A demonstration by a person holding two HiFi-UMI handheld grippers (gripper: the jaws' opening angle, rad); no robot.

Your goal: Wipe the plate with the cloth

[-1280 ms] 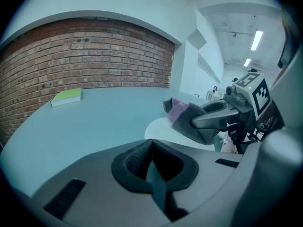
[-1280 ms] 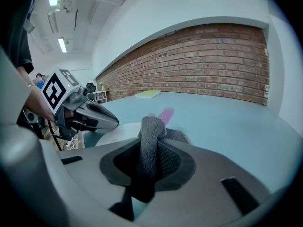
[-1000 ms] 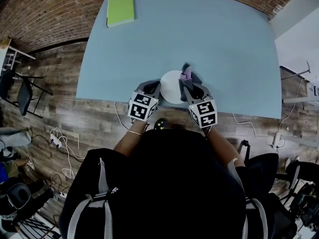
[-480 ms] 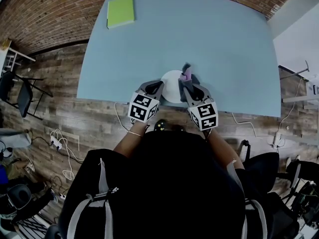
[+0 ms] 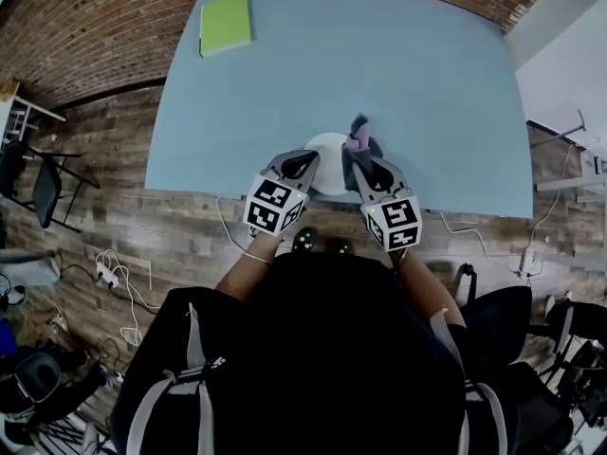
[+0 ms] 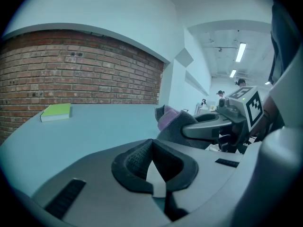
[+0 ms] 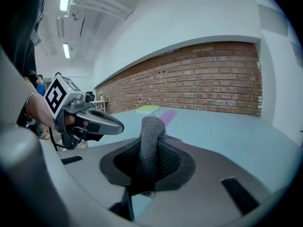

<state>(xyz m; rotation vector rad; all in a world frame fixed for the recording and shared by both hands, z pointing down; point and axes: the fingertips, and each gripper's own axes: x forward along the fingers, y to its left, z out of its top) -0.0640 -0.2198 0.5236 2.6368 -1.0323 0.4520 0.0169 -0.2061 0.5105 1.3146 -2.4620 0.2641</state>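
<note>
At the far left corner of the blue worktop lay a green book, flat and well apart from everything else, with a brick wall and wooden floor beyond the worktop's left edge. Nearer the person, close to the worktop's front edge, the left hand-held gripper reached in from the left with its jaws drawn right together – in the left gripper view only a thin sliver of white showed between the black pads, which looked to be the rim of the white plate. The plate sat between the two tools, its left edge under the left tool's tips; whether it rested on the worktop or hung just above it could not be told. To its right, the right hand-held gripper was clamped on the cloth, a grey fold with a purple side that stood up out of the pads and leaned forward past them. From the head view the cloth lay over the plate's far right edge – contact between them could not be made out. Both tools pointed away from the person, angled slightly downward, their marker cubes nearest the body.
</note>
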